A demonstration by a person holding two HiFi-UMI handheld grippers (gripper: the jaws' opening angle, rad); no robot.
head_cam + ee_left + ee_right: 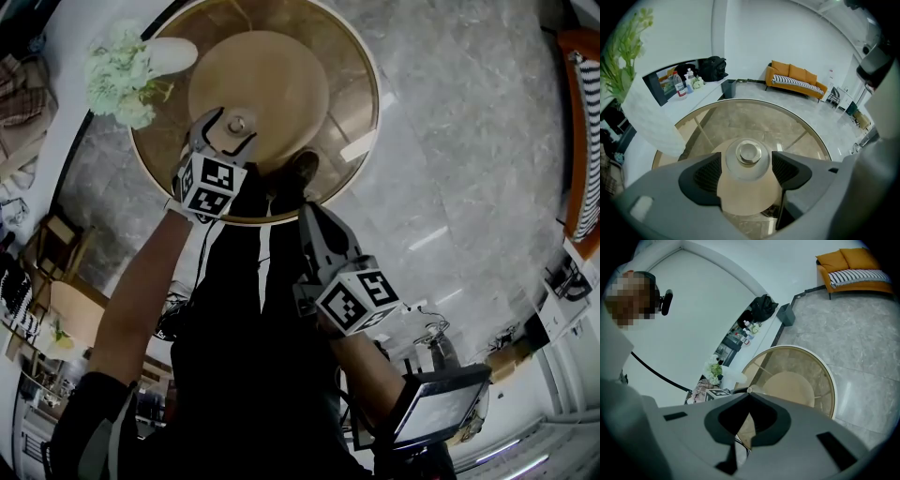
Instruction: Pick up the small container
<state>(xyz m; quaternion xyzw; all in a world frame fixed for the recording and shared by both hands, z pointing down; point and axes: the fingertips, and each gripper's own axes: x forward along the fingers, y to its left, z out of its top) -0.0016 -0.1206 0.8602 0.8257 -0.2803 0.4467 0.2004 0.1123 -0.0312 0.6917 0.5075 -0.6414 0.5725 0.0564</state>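
Left gripper (747, 172) jaws wide open. Container (748, 154) sits between pads, not clamped, frame centre, on glass table (754, 119). Right gripper (749, 391) jaws closed tip to tip, empty. Vase (169, 54) with flowers (117, 80) at upper left of head view, well apart from jaws.

We see grey marble floor (469, 141), white walls (797, 33) and an orange sofa (794, 75) (a striped throw (798, 83) on it, perhaps) far off.
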